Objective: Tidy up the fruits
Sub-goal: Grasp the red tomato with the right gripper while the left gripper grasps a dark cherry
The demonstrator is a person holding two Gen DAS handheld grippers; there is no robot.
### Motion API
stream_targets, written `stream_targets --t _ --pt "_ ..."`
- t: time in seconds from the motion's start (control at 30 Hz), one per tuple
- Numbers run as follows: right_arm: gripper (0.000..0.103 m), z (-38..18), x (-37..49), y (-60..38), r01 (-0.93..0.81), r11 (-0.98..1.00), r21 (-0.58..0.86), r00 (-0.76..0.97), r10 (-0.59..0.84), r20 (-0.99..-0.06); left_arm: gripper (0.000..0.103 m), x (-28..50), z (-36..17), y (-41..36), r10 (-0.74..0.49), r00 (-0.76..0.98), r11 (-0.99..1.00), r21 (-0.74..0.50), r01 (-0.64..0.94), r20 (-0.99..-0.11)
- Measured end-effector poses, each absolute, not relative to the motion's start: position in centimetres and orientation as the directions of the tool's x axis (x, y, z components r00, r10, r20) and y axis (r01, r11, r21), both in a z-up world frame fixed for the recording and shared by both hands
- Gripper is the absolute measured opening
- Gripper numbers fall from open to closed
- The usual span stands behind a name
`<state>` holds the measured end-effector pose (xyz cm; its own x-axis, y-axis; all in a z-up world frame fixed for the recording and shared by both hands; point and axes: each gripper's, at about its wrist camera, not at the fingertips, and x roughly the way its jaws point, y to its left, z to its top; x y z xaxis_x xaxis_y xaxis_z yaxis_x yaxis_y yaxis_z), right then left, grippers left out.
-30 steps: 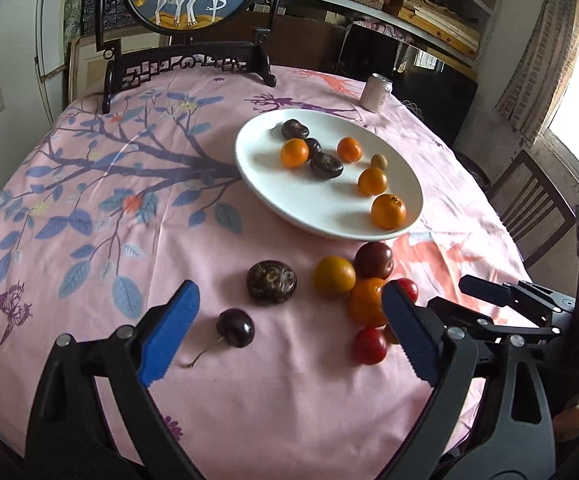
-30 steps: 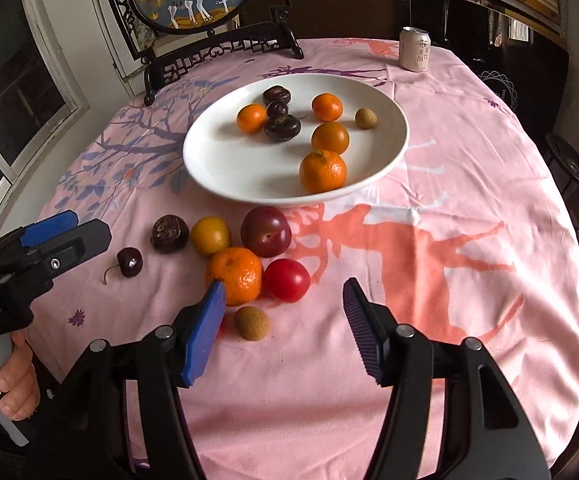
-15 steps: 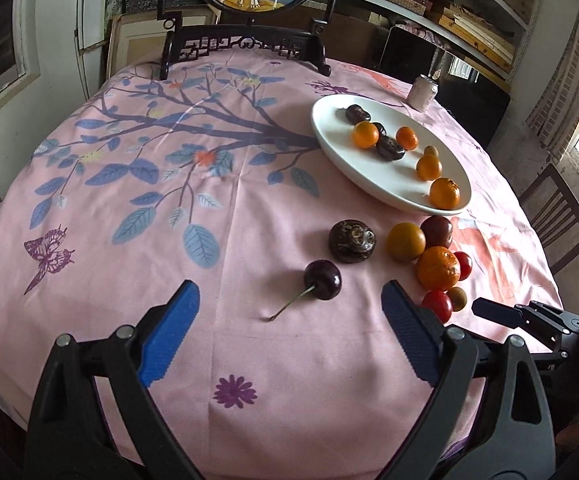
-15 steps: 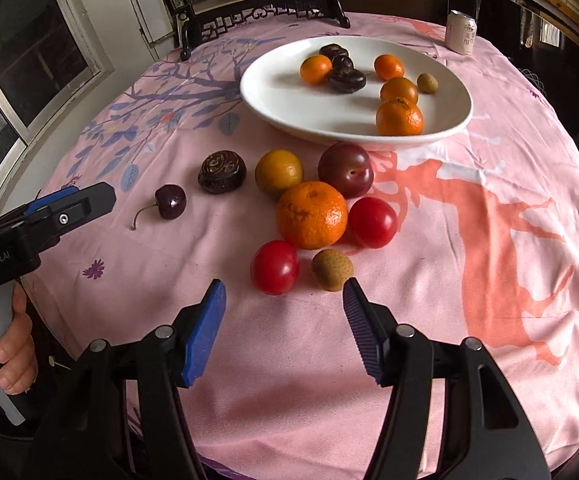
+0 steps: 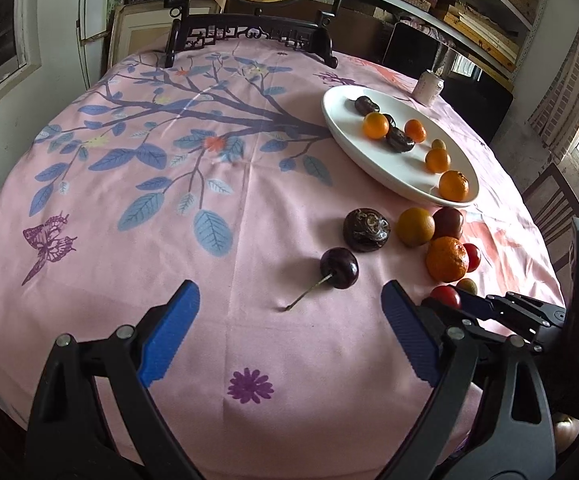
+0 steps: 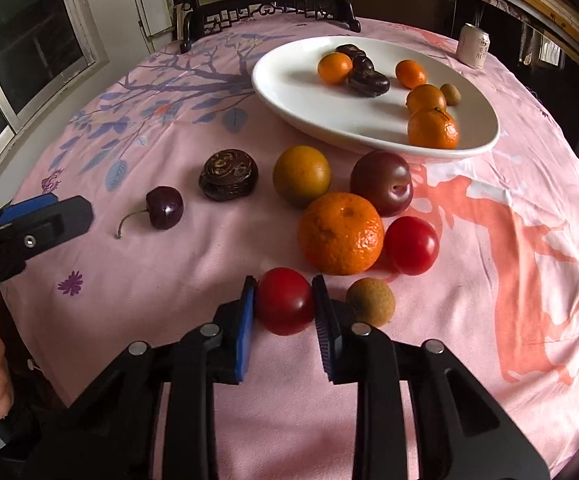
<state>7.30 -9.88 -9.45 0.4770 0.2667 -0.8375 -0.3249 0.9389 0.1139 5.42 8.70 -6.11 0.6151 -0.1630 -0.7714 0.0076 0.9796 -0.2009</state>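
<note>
A wide, shallow white ceramic plate (image 6: 289, 92) sits on the pink tablecloth printed with a blue-leaved tree (image 5: 169, 208). In the plate lie four small orange mandarins (image 6: 432, 128), dark brown wrinkled fruits (image 6: 368, 82) clustered toward its far side, and one small tan round fruit (image 6: 450, 93) near the right rim.

The rest of the fruit lies loose on the cloth just in front of the plate: a dark cherry with a stem (image 6: 164, 207), a flat dark brown ridged fruit (image 6: 228, 175), a yellow-orange round fruit (image 6: 301, 176), a purple plum (image 6: 381, 182), a large orange mandarin (image 6: 340, 233), a red round fruit (image 6: 411, 245) and a small tan rough-skinned fruit (image 6: 370, 302).

The right gripper (image 6: 284, 309) has its blue pads pressed against both sides of a red cherry tomato (image 6: 284, 301) resting on the cloth. The left gripper (image 5: 289, 320) is spread wide and holds nothing; the cherry lies just beyond its fingertips.
</note>
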Motion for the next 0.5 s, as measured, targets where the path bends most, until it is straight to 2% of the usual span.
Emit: stream_targets --t 0.33,0.37,0.43,0.5 --pt "0.028 -6.9 4.4 -16.7 -0.217 0.957 0.193 0.542 0.283 -0.792 0.092 8.3 -8.2 4.8 -0.147 0.566 0.988 -0.145 0.050 -0.811" --pt "0.028 -7.1 4.4 -17.3 -0.206 0.957 0.206 0.537 0.287 -0.793 0.088 8.5 -8.4 4.5 -0.137 0.564 0.990 -0.133 0.049 -0.814" --pt "0.028 -7.4 4.3 -17.9 -0.201 0.954 0.220 0.530 0.295 -0.795 0.064 8.9 -8.8 3.9 -0.131 0.545 0.991 -0.120 0.057 -0.828" --pt "0.028 -7.4 4.1 -18.2 -0.205 0.952 0.228 0.531 0.304 -0.791 0.048 9.1 -9.2 3.5 -0.130 0.529 0.991 -0.116 0.060 -0.839"
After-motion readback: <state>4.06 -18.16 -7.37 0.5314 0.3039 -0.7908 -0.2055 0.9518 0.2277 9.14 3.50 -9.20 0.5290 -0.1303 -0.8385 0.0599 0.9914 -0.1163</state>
